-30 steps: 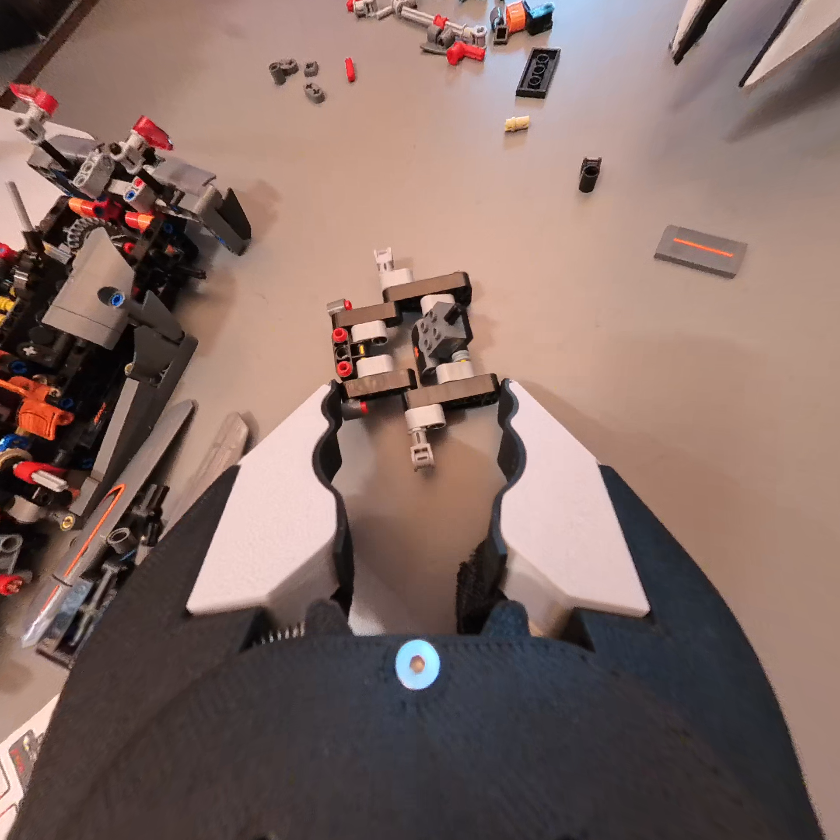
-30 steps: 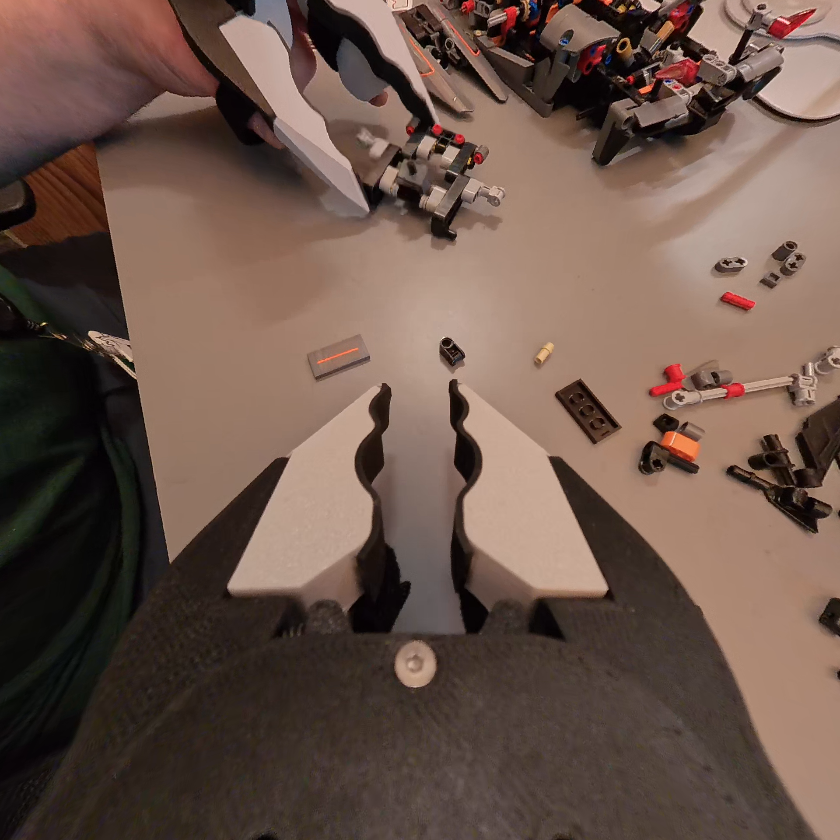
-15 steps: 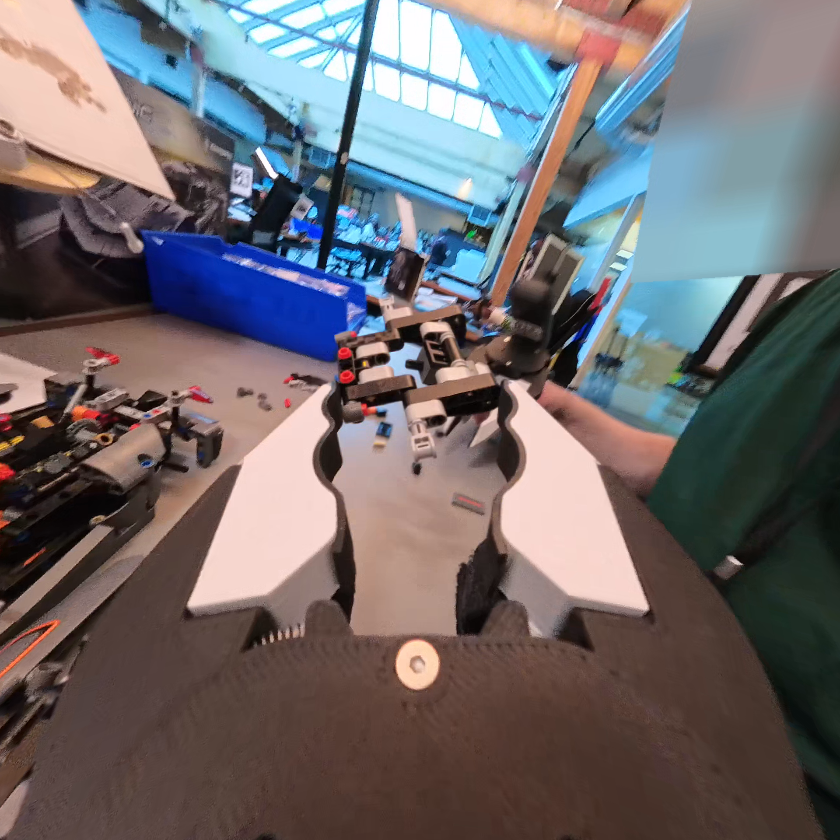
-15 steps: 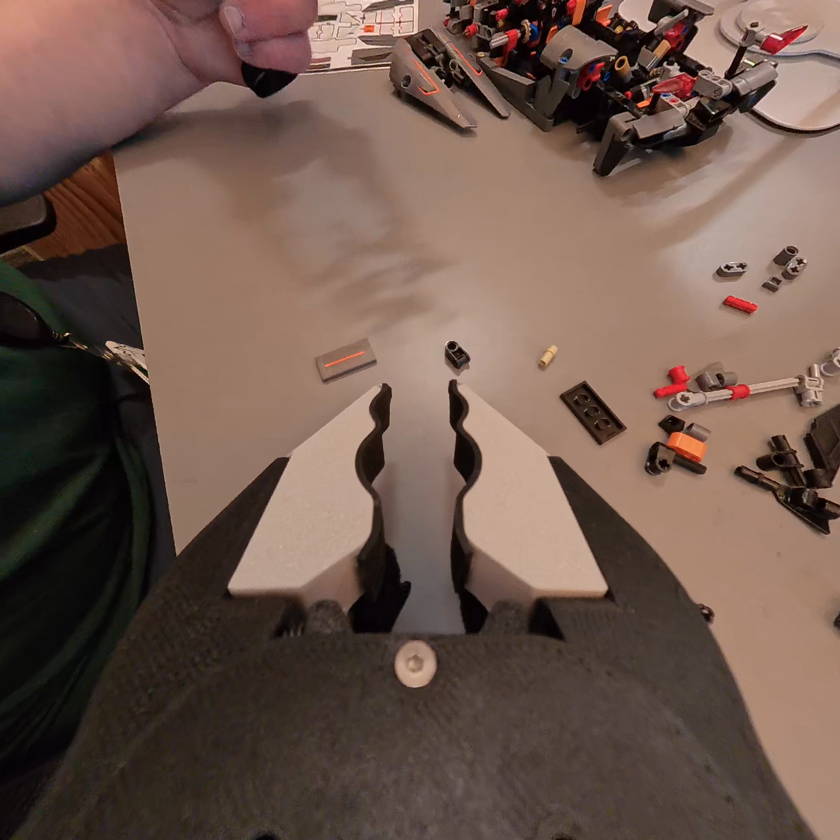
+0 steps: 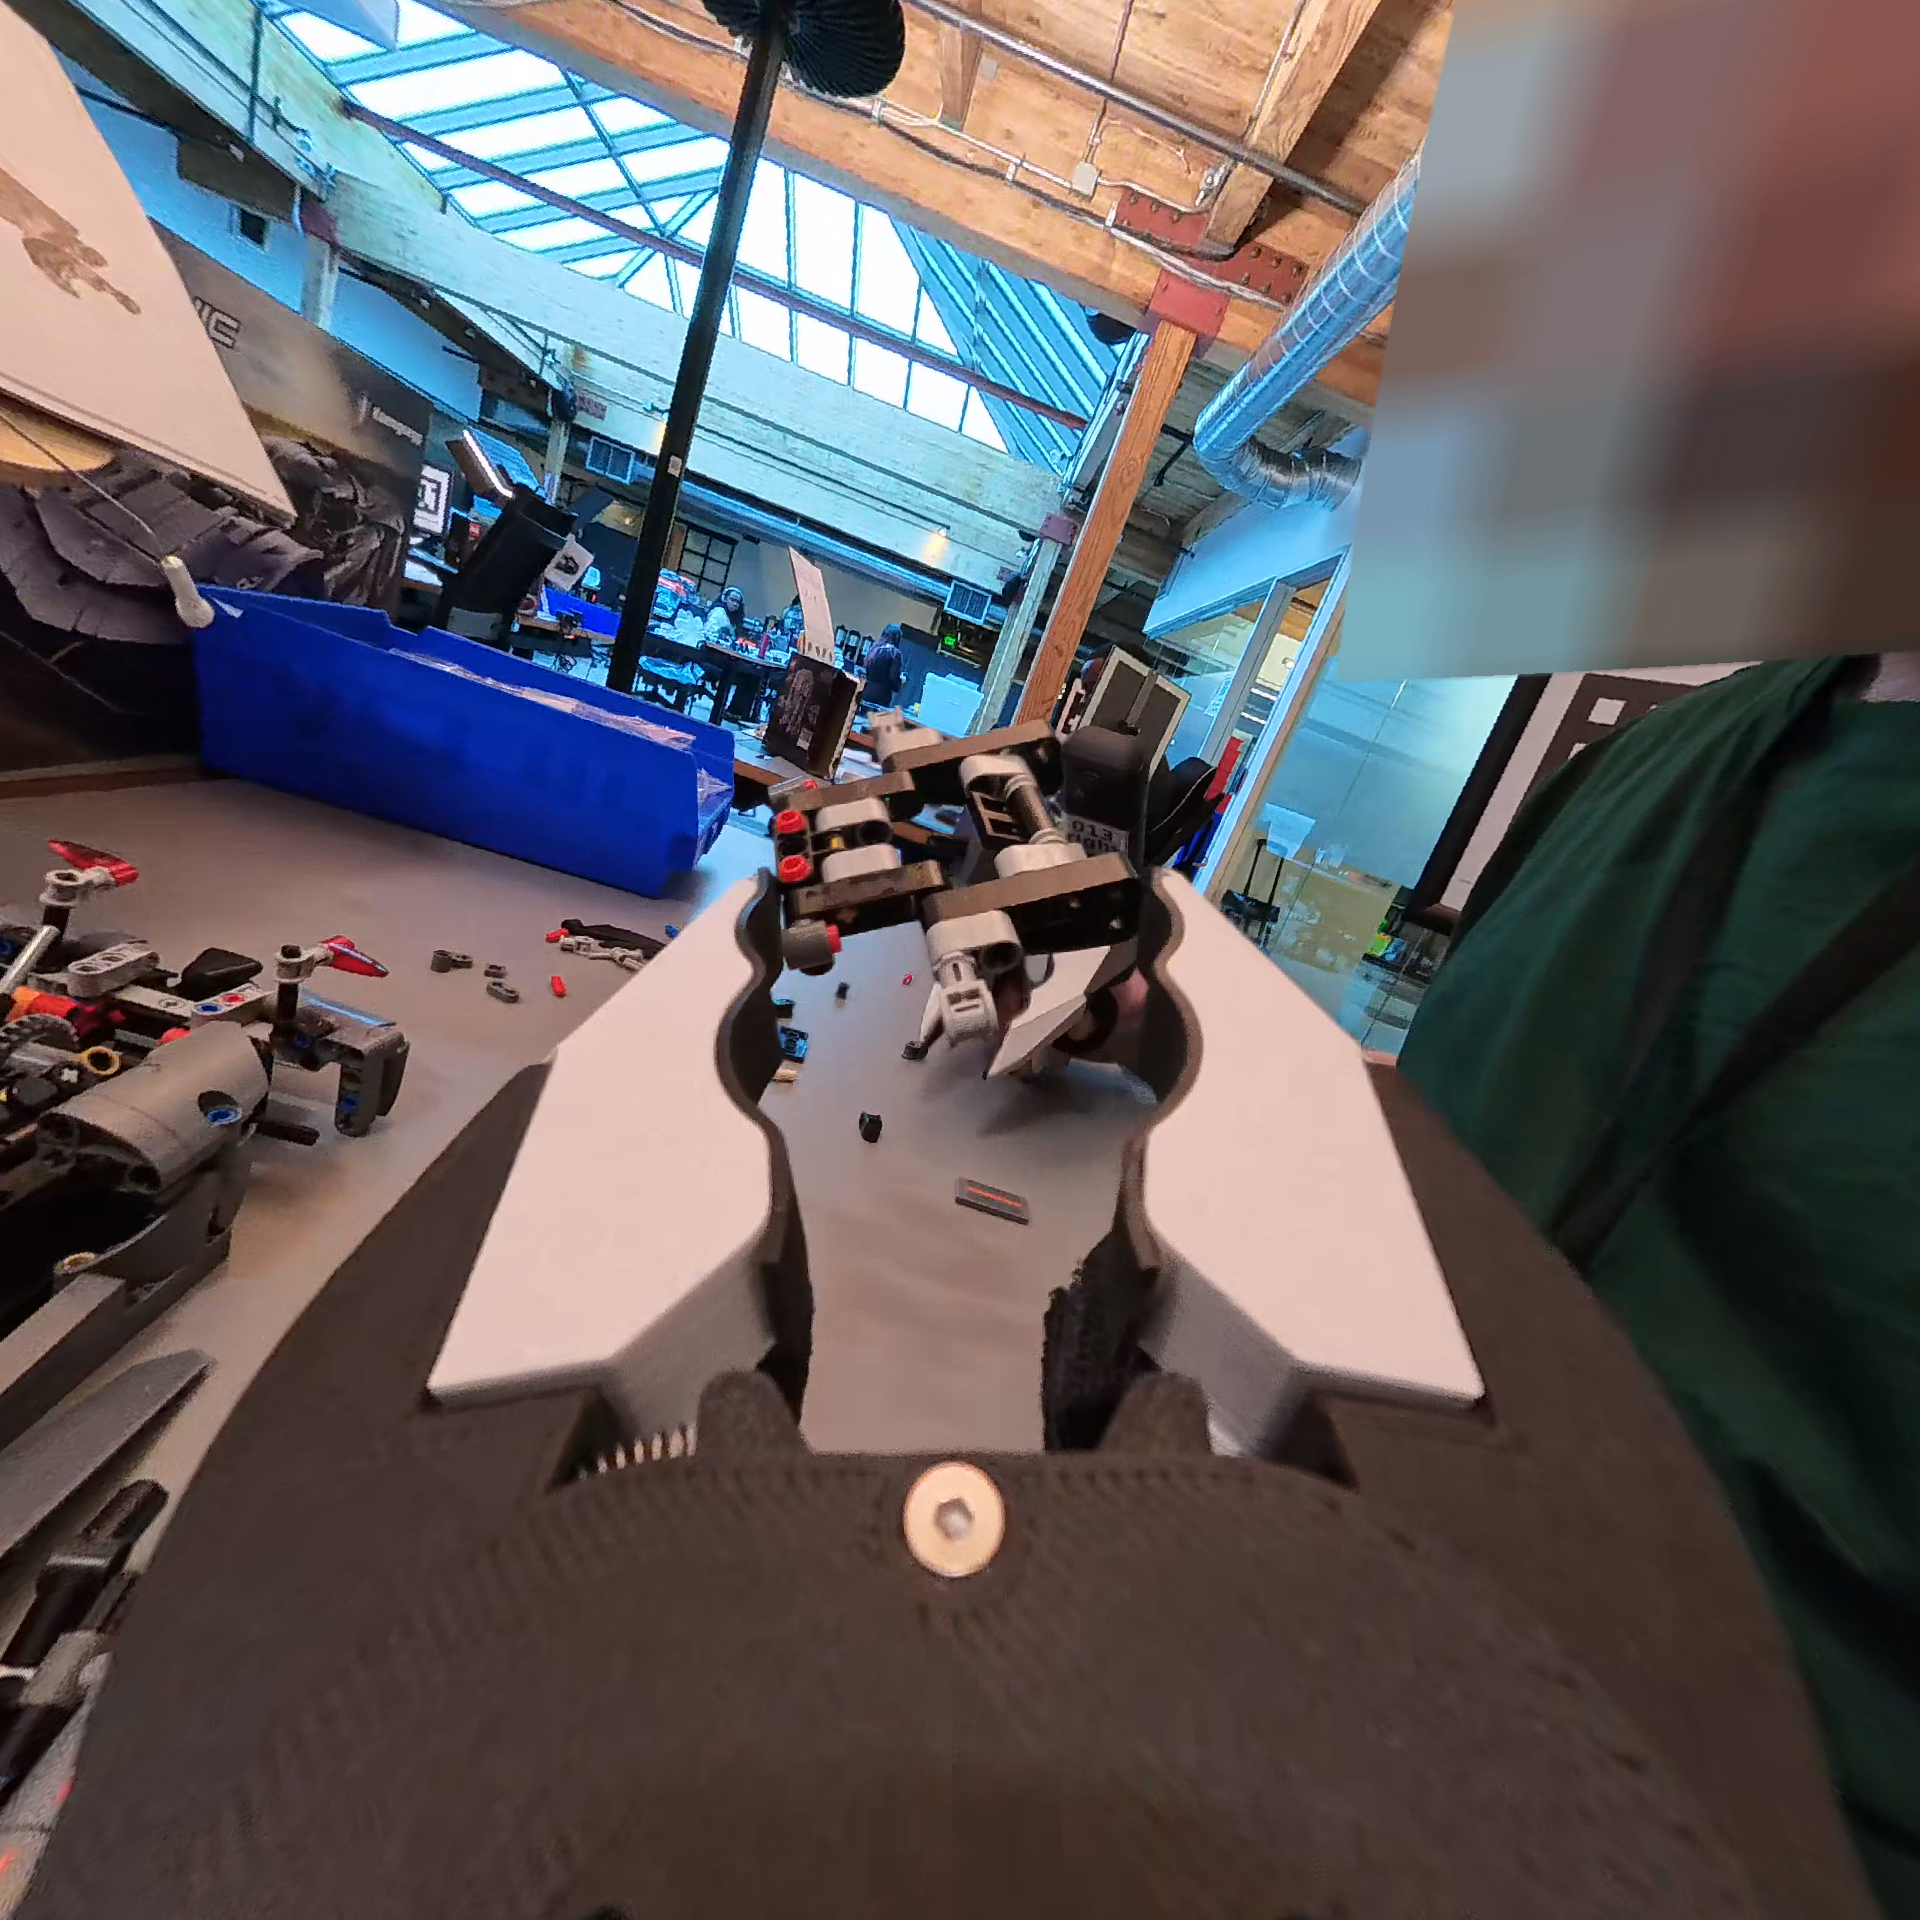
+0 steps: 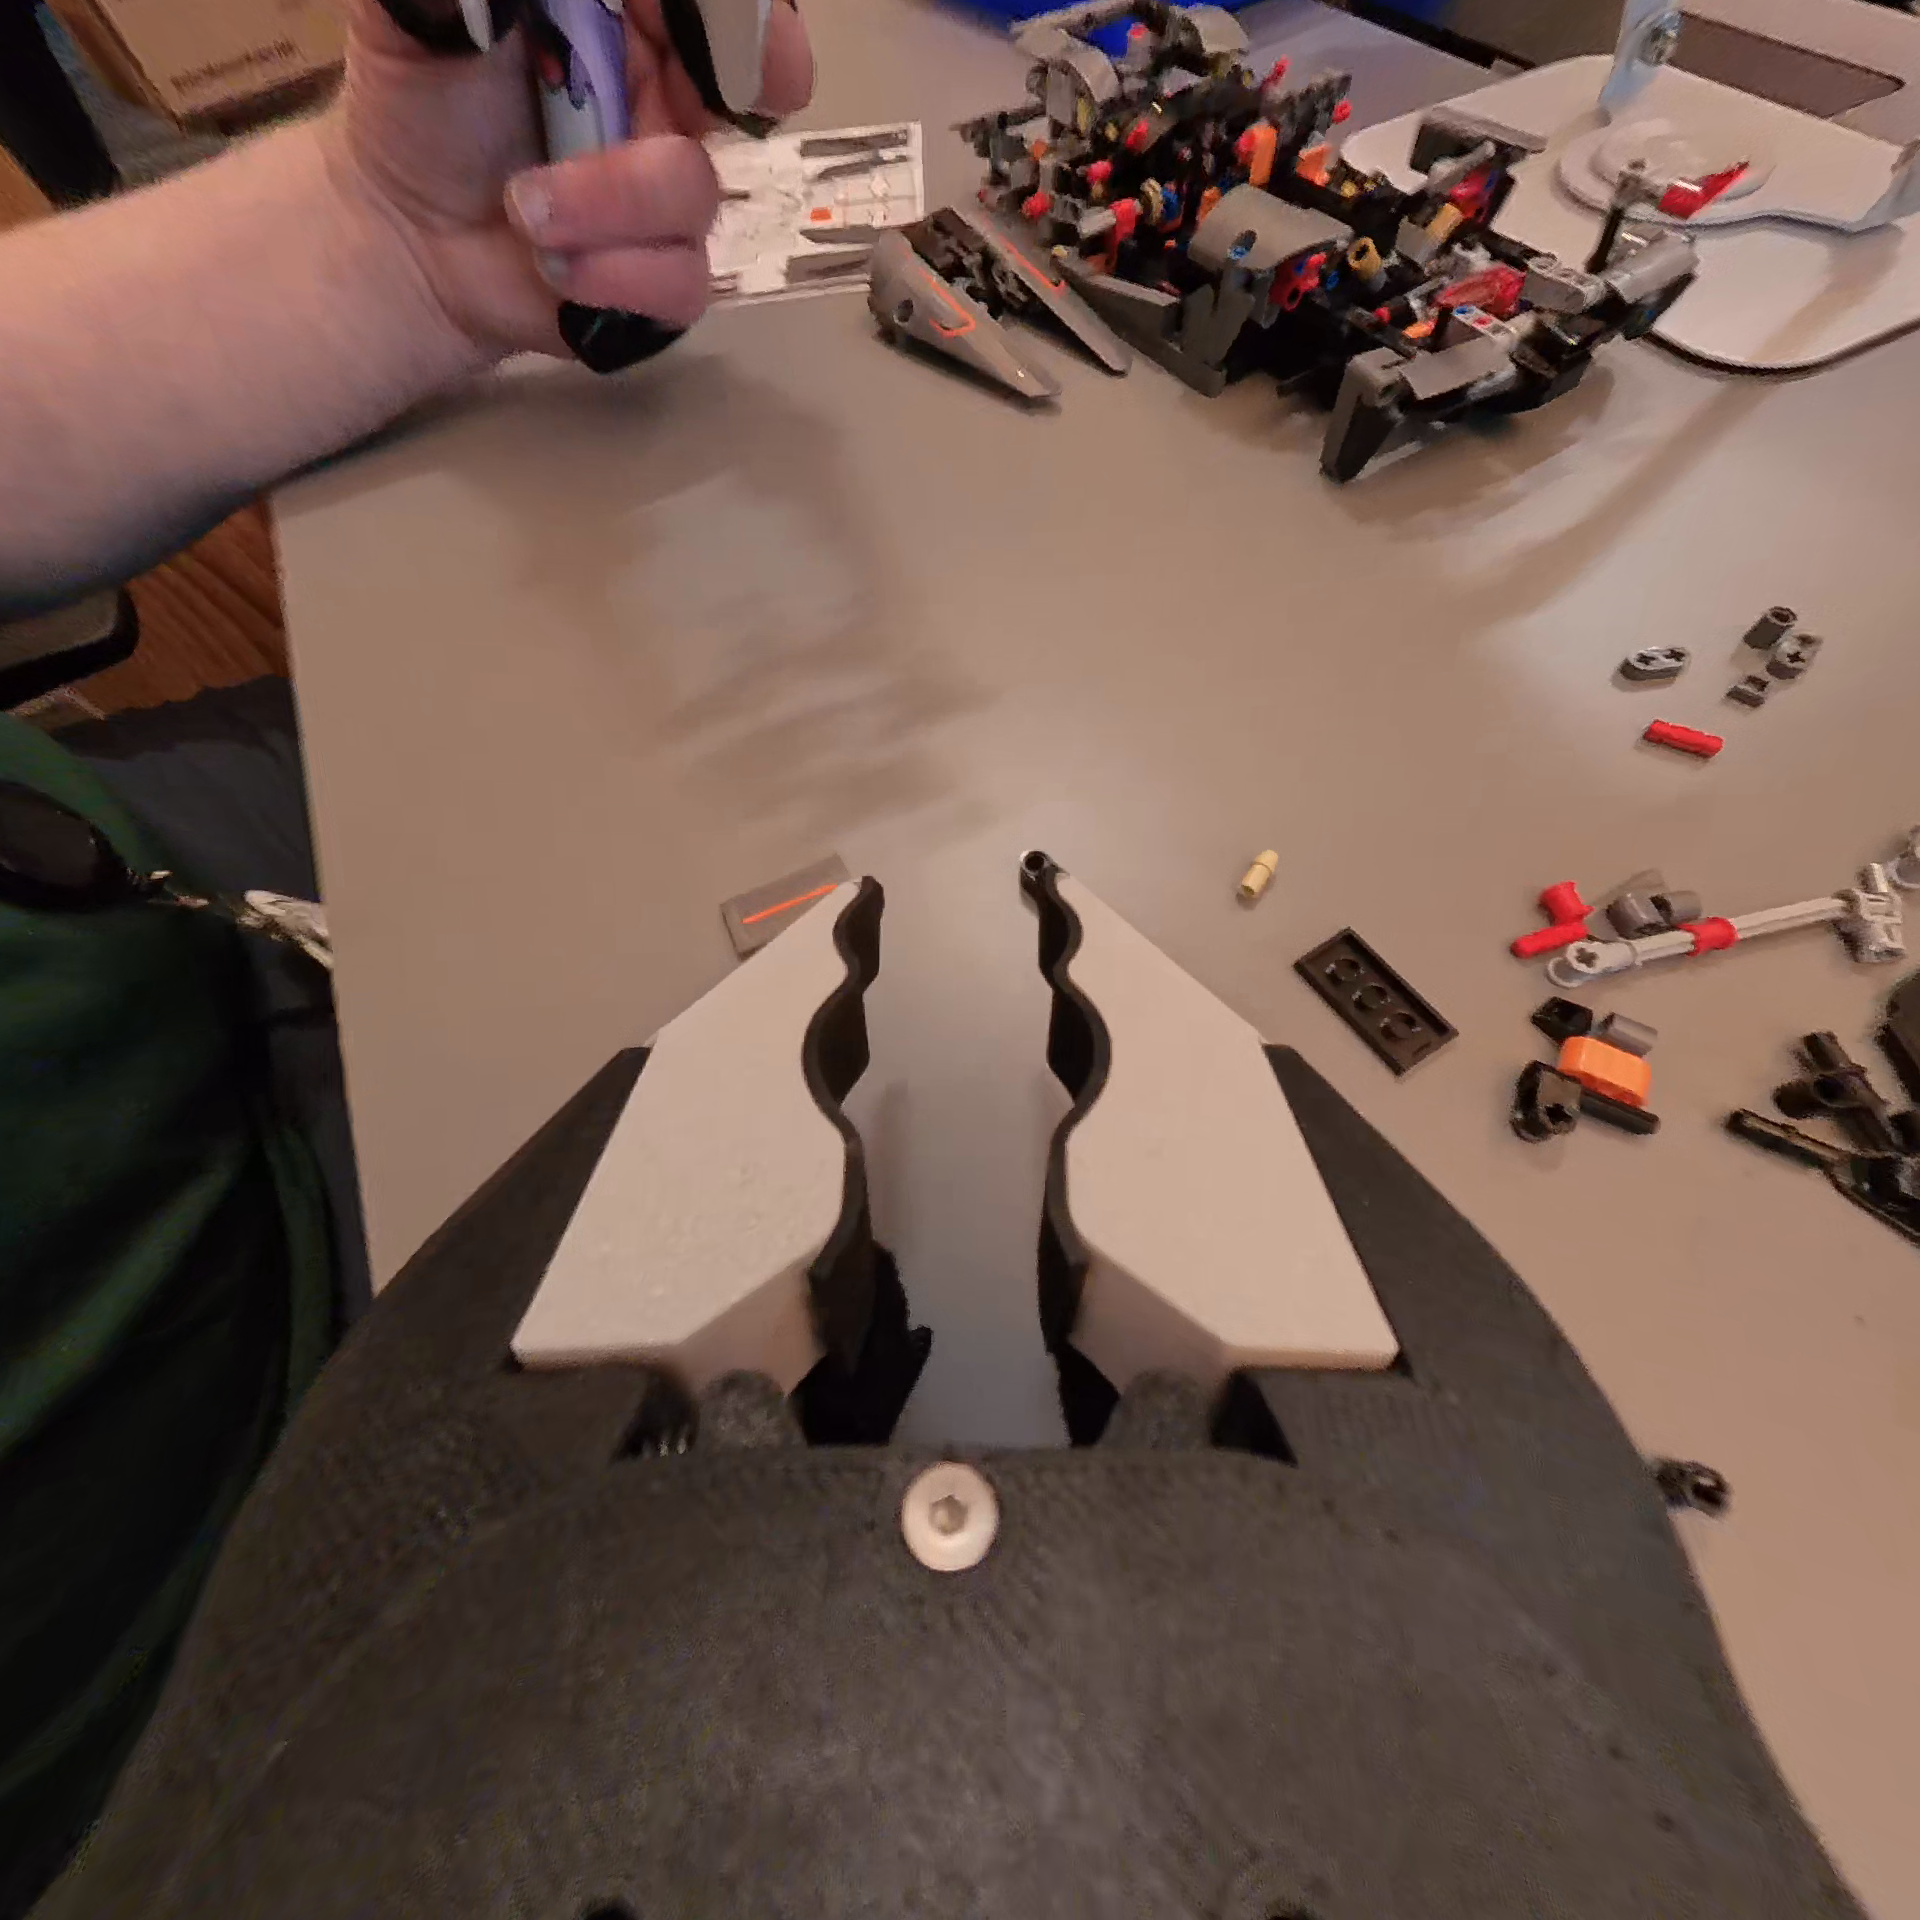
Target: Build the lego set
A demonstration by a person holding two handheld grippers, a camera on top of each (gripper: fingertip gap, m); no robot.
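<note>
Presently, left wrist view: left gripper (image 5: pixel 961 920) clamped on a black-and-grey subassembly (image 5: pixel 951 868), lifted clear of the grey table (image 5: pixel 312 894). Likely light and rigid, though pinned joints may pop; the outer black beams look the safest hold. Partly built model (image 5: pixel 156 1081) at left, blue bin (image 5: pixel 447 738) behind.

Right wrist view: right gripper (image 6: pixel 951 883) parted and empty, low over the table. Small black connector (image 6: pixel 1034 862) touching its right fingertip, striped grey tile (image 6: pixel 779 904) beside the left; black plate (image 6: pixel 1371 997) and loose pins farther right.

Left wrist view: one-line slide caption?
Left gripper holds a black-and-grey lego subassembly aloft above the grey table, loose parts scattered below.
</note>
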